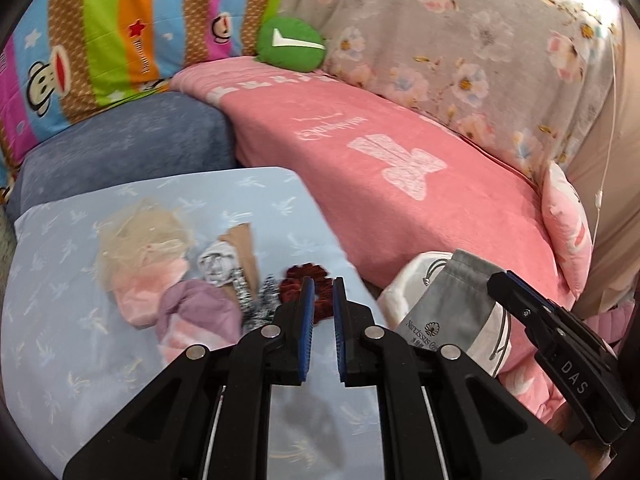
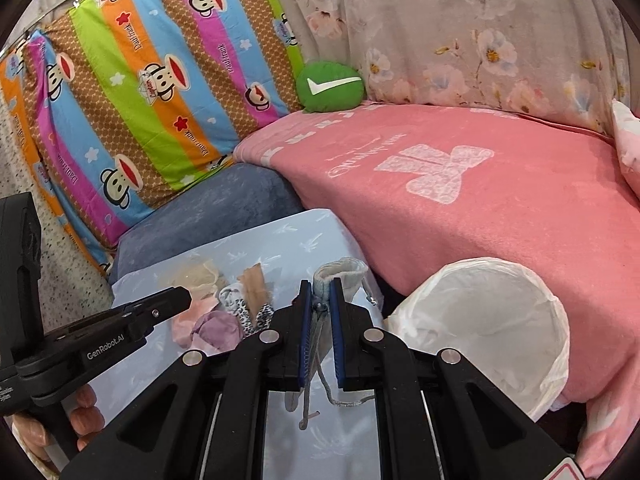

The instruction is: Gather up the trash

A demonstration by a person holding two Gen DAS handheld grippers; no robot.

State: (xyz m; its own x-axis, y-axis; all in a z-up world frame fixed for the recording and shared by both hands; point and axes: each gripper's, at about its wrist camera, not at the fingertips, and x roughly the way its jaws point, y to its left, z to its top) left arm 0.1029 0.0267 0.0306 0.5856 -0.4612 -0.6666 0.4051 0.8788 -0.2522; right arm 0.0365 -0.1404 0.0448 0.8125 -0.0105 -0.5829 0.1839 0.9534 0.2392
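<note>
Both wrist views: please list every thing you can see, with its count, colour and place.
drawstring pouch: one, grey, pinched in the right gripper, hanging beside the bin
lined bin: one, white bag liner, against the pink blanket
small clutter pile: several pieces, pink, lilac, beige, leopard print, dark red, on the light blue pillow
light blue pillow: one, in front
pink blanket: one, over the bed
green cushion: one, white tick mark, at the back
striped monkey pillow: one, multicolour, back left
floral cover: one, grey-pink, back right
left gripper: black, blue pads, fingers shut on nothing
hand: one, on the left gripper's handle
</note>
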